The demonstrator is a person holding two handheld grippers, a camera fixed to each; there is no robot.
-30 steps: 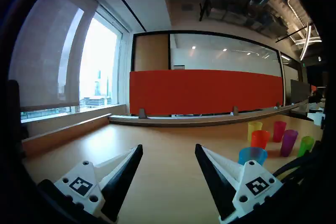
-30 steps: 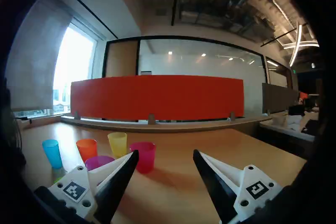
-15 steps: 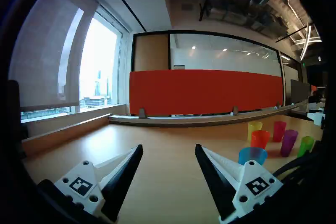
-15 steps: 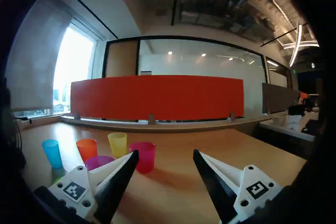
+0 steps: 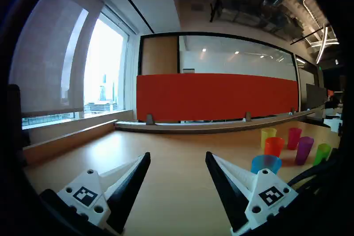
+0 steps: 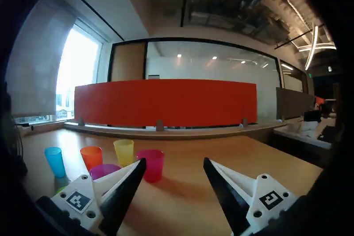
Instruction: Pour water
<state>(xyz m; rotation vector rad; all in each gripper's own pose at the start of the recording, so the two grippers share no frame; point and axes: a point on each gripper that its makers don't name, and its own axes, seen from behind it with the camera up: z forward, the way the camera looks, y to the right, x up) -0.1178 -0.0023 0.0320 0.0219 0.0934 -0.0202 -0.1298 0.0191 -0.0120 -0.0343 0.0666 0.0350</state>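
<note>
Cups on the surface, partition behind.
The cups stand grouped right of my left fingers and left of my right fingers; the partition runs along the surface's far edge, a window at left.

- Open ahead over bare counter, as far as red divider panel.
- Blocked right of left hand-held gripper by clustered plastic cups.
- Free right of pink cup.

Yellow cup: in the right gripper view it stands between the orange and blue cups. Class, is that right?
No. The right gripper view shows the yellow cup between the orange cup and the pink cup, not the blue cup.
</note>
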